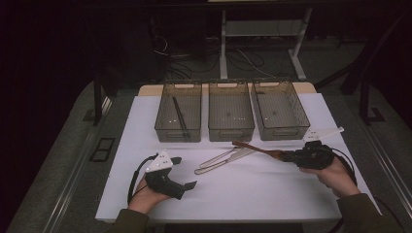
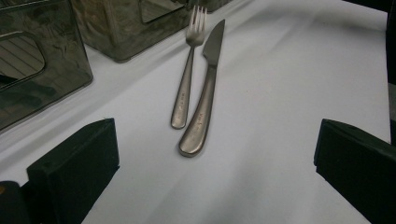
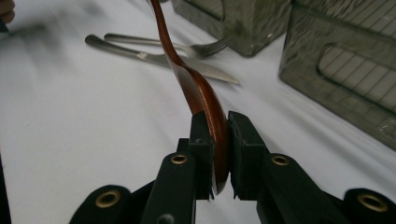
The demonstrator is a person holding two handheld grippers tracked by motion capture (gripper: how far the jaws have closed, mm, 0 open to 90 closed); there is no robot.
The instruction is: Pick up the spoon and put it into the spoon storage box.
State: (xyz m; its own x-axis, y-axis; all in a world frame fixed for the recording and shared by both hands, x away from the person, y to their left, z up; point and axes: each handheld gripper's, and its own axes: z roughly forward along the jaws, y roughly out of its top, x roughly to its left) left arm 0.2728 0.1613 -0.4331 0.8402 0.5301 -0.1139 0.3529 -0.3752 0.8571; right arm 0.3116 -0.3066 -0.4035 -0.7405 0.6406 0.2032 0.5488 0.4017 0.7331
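Our right gripper (image 1: pixel 287 156) sits near the right edge of the desk (image 1: pixel 252 194), and its fingers (image 3: pixel 201 140) pinch the bowl of a brown wooden spoon (image 3: pixel 198 91). In the right gripper view the bowl stands on edge between the two pads, and the handle runs up and away over the white surface. From the high view, the spoon (image 1: pixel 257 149) reaches from that gripper toward the middle of the desk, its handle end near the front of the middle bin (image 1: pixel 231 127). Just beside the handle end lie a fork (image 1: pixel 218 158) and a knife (image 1: pixel 226 161), side by side and flat on the desk near its middle, angled toward the far right. In the left gripper view the fork (image 2: pixel 184 84) and knife (image 2: pixel 203 107) lie with their handles toward us, the knife touching or almost touching the fork along the handle. Our left gripper (image 1: pixel 182 173) rests near the near-left corner, its fingers (image 2: pixel 74 172) spread wide with only bare desk between them, well apart from the cutlery. Three clear bins stand in a row along the far edge: the left bin (image 1: pixel 160 114) holds a dark thin stick-like thing (image 1: pixel 180 117) that we cannot identify, and beside the middle one stands the right bin (image 1: pixel 299 109).
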